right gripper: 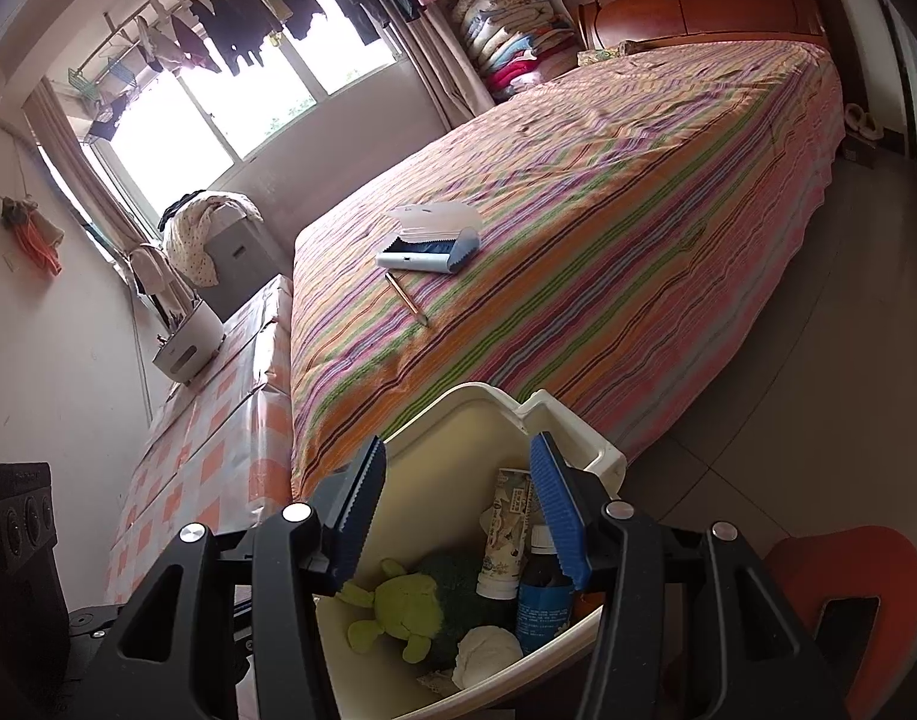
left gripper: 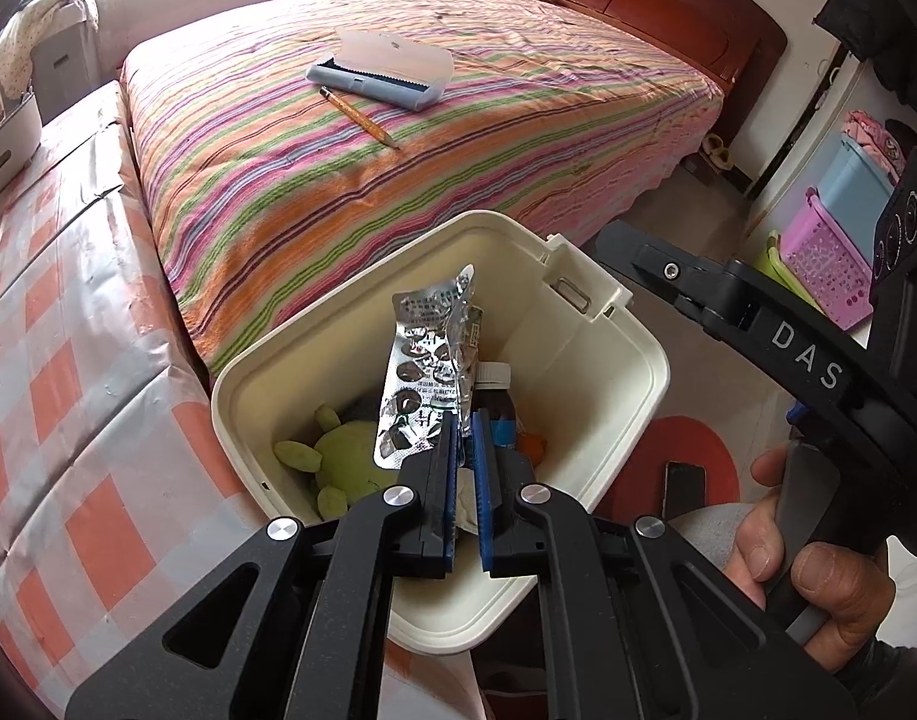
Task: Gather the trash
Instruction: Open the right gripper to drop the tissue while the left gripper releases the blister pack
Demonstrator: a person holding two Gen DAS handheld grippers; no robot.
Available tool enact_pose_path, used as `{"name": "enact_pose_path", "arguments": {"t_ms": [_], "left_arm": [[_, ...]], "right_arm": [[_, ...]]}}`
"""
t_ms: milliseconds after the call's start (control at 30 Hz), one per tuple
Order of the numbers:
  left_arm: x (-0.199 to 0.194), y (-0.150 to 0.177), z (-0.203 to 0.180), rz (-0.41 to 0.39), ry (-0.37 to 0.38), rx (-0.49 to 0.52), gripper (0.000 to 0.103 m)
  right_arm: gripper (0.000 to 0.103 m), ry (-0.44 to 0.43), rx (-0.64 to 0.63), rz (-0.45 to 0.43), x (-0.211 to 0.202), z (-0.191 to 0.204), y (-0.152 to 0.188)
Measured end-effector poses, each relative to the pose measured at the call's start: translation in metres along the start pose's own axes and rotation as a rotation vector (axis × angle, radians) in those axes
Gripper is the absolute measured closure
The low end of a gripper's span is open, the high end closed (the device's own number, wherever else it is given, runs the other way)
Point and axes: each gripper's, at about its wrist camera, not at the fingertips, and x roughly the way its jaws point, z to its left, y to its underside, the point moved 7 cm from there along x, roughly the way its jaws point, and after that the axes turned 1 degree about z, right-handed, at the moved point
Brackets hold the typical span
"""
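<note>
Over the white bin (left gripper: 584, 324), my left gripper (left gripper: 465, 450) pinches the blister pack (left gripper: 422, 360) low; light, crinkly foil; my right gripper (right gripper: 458, 516) hangs spread, empty.

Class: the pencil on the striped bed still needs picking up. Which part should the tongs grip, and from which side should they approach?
Grip the pencil at mid-shaft, coming straight down from above. It lies flat on the bed, clear of the case, so only its top is reachable. Set the fingers across its length, one on each long side; the thin shaft would likely slip if pinched by the tip.
</note>
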Motion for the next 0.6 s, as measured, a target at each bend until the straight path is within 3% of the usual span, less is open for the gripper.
{"name": "enact_pose_path", "arguments": {"t_ms": [233, 300, 333, 367, 433, 600], "left_arm": [[0.011, 0.005, 0.002, 0.029, 0.001, -0.006, 0.096], [0.013, 0.005, 0.002, 0.034, -0.003, -0.004, 0.092], [0.014, 0.006, 0.002, 0.036, -0.004, -0.001, 0.087], [0.014, 0.006, 0.001, 0.038, -0.007, 0.003, 0.076], [0.011, 0.005, 0.0, 0.021, -0.024, 0.009, 0.035], [0.003, 0.001, -0.003, -0.011, -0.041, 0.021, 0.03]], "right_arm": [[0.054, -0.011, 0.003, 0.002, 0.001, -0.001, 0.0], [0.054, -0.014, 0.005, 0.003, 0.001, -0.002, 0.0], [0.054, -0.015, 0.006, 0.002, 0.001, -0.002, 0.0], [0.054, -0.017, 0.006, 0.001, 0.001, -0.002, 0.0], [0.054, -0.019, 0.005, 0.002, 0.001, -0.002, 0.0], [0.054, -0.024, 0.011, -0.002, 0.0, -0.003, -0.001]]}}
